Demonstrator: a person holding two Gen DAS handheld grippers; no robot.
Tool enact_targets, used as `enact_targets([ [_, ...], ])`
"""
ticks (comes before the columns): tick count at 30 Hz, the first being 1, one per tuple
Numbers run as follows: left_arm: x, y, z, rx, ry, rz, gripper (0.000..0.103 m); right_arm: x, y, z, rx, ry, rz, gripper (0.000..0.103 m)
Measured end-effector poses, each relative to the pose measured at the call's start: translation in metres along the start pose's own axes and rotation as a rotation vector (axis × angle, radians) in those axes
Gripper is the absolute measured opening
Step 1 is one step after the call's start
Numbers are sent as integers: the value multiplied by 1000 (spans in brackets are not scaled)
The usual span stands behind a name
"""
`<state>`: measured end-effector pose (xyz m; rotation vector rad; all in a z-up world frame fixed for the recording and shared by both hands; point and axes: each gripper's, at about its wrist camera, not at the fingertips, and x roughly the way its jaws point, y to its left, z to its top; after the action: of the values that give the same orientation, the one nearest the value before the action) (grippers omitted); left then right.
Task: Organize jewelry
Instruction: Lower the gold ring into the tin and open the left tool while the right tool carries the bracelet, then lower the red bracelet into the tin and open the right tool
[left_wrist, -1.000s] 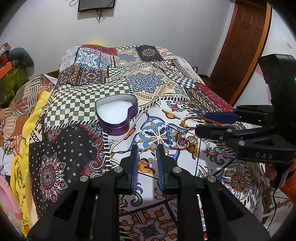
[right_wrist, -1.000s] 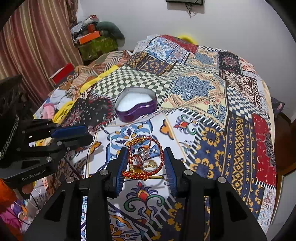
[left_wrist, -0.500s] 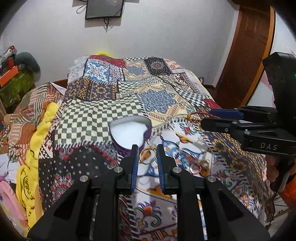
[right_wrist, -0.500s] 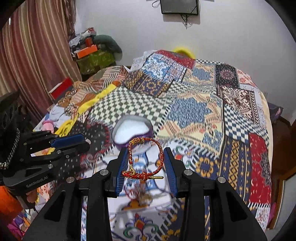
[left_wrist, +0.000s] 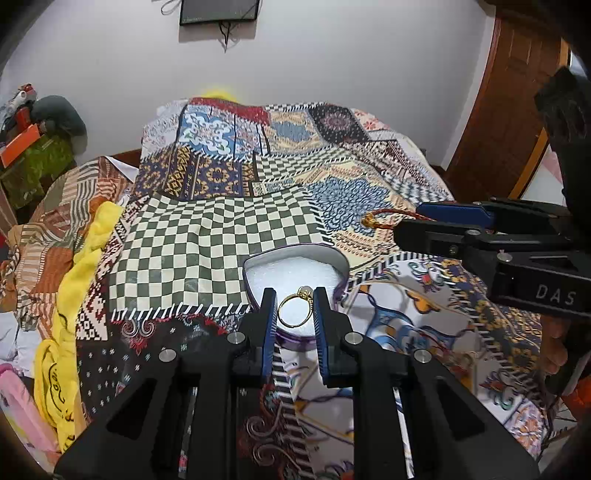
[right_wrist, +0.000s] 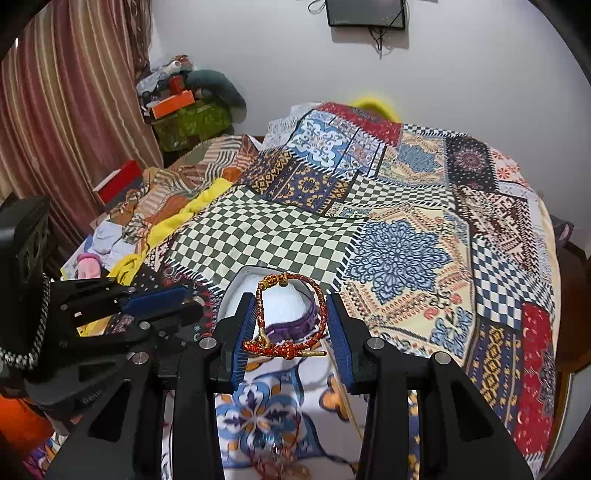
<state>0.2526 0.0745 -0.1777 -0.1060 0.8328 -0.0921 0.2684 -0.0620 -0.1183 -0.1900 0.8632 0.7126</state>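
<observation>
1. Both grippers have risen off the bedspread (left_wrist: 207, 236) since a second ago and are now hanging over the heart-shaped box (left_wrist: 258, 266).
2. Your left gripper (left_wrist: 294, 314) is clamping the gold ring (left_wrist: 295, 312).
3. Your right gripper (right_wrist: 290, 325) is pinching the red bracelet (right_wrist: 321, 314).
4. Patchwork bedspread is covering the bed; wall screen (right_wrist: 364, 13), striped curtain (right_wrist: 55, 110).

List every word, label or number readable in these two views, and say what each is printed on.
"DAS": raised letters on the black body of the right gripper, seen from the left wrist view.
Raised lettering on the body of the left gripper, in the right wrist view: too dark and cut off to read.
Black print on the yellow cloth: distorted, unreadable.
</observation>
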Motion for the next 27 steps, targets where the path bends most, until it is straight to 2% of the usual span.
enact_targets([
  [11,48,11,14,20,72,-20,18,38,-4,13,-20,72,-3,35],
  [20,56,16,14,40,84,-17,18,49,-7,16,-11,95,2,35],
  [23,51,18,12,52,80,-1,23,52,-3,16,-20,106,6,35],
  [25,46,20,10,53,70,14,33,55,-2,17,-27,115,10,35],
  [27,41,24,8,47,60,25,36,58,1,16,-35,125,12,35],
])
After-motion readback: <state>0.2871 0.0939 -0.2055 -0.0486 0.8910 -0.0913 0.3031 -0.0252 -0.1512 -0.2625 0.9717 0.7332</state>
